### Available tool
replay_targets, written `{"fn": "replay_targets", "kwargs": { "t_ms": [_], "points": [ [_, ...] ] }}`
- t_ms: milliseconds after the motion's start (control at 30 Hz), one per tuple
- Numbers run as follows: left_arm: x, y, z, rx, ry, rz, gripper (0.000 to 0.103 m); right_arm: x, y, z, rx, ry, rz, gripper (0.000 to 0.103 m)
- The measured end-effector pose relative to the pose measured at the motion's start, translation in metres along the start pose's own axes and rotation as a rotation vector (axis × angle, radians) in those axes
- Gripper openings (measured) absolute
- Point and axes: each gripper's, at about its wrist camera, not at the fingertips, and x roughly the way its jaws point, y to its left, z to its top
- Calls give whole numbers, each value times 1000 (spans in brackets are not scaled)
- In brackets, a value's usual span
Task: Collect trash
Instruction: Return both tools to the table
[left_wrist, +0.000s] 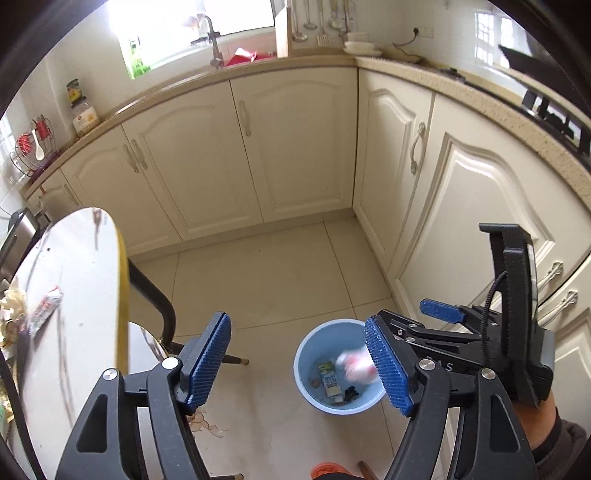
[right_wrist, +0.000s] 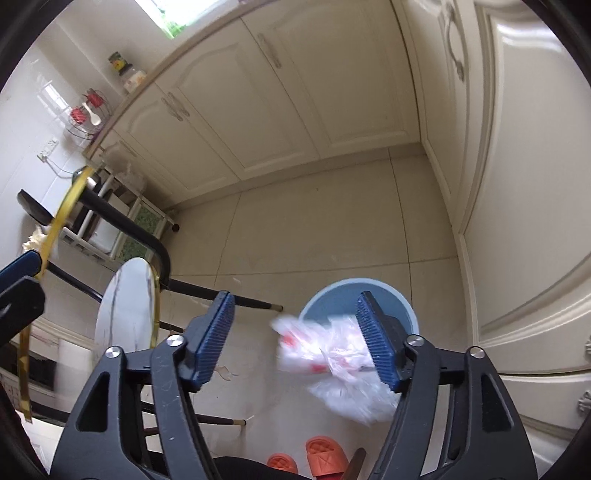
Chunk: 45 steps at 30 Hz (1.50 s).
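A crumpled white plastic bag with red print (right_wrist: 332, 363), blurred, hung in the lower middle of the right wrist frame, its right side against the inner face of the right finger of the right tongs (right_wrist: 295, 345), whose blue ribbed pads stood wide apart and released; whether the pad still touched the bag could not be told. Behind the bag, at centre right of that frame, sat a pale blue bucket (right_wrist: 406, 306) on the tiled floor (right_wrist: 314, 236). In the left wrist frame the same bucket appeared at lower centre, holding a small green-and-white carton (left_wrist: 328, 379), some dark scraps and the blurred bag at its right inner side. The left tongs (left_wrist: 297, 363) were likewise spread open with nothing between the pads, and the right tongs showed at the lower right of that frame, just above the bucket's rim. At the left of the frame stood a round white desk with a yellow edge (left_wrist: 122, 295), carrying a wrapper (left_wrist: 46, 310) and crumpled litter, its black legs (left_wrist: 155, 295) reaching toward the bucket. Peel-like scraps (left_wrist: 207, 424) lay on the floor below the left pad. Cream cabinets (left_wrist: 236, 147) filled the upper frames, and orange slippers (right_wrist: 314, 458) showed at the bottom of the right wrist view.
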Motion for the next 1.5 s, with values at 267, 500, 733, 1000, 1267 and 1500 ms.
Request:
{"fn": "replay_targets", "kwargs": {
  "t_ms": [267, 500, 733, 1000, 1267, 1500],
  "points": [
    [-108, 27, -31, -67, -188, 43, 84, -87, 82, -3, -135, -140, 78, 83],
    [-183, 91, -92, -149, -272, 182, 94, -120, 176, -10, -296, -181, 161, 94],
    [-193, 184, -158, -370, -212, 294, 94, -106, 256, -23, -429, -137, 204, 99],
    [-158, 245, -177, -546, -78, 345, 92, -55, 318, -25, -554, -57, 190, 99],
    [-124, 285, -154, -617, -33, 283, 78, -9, 340, -15, -619, -2, 195, 99],
    [-103, 307, -141, -622, 3, 270, 48, 21, 355, 6, -659, 5, 184, 99]
  ]
}}
